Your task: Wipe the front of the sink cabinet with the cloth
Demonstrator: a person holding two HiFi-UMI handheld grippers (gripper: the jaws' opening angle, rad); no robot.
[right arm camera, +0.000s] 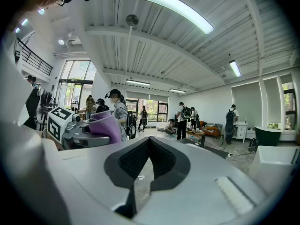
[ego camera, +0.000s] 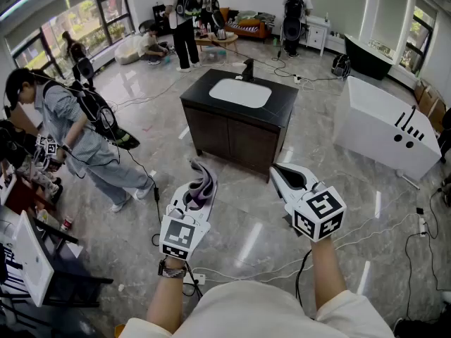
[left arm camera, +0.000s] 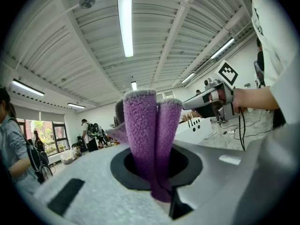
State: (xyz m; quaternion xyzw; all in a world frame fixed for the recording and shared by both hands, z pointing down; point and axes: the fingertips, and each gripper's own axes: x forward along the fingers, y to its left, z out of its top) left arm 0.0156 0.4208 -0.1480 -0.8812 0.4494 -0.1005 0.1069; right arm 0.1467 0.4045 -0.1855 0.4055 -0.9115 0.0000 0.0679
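The sink cabinet (ego camera: 236, 136) is dark wood with a black top and a white basin, and it stands on the floor ahead of me. A purple cloth (ego camera: 201, 180) sticks up from my left gripper (ego camera: 198, 190), which is shut on it and held short of the cabinet's front. In the left gripper view the cloth (left arm camera: 149, 139) stands folded between the jaws. My right gripper (ego camera: 277, 170) is level with the left one, and its jaws meet with nothing between them (right arm camera: 149, 144). The cabinet is also in the right gripper view (right arm camera: 199, 144), far off.
A white box-shaped unit (ego camera: 384, 127) stands to the right of the cabinet. Cables (ego camera: 366, 234) run across the glossy floor. A person (ego camera: 77, 136) stands at the left, and several more are at the far end of the room. A white shelf (ego camera: 28, 259) stands at the near left.
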